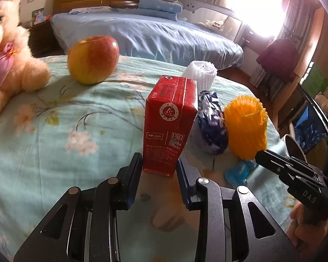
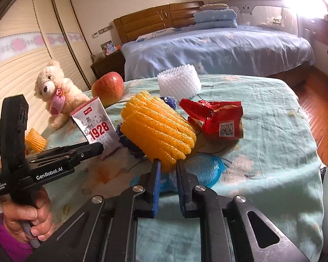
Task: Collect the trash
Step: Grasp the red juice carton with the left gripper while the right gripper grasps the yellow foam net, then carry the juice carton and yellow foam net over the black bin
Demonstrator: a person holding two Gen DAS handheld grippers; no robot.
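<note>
The left gripper reaches forward low over the floral bedspread, its fingers parted around the base of the upright red carton, though contact is unclear. The right gripper comes in level (held by a pistol-style handle), its fingers narrowly apart at the orange foam net, whose lower edge sits between the tips.
</note>
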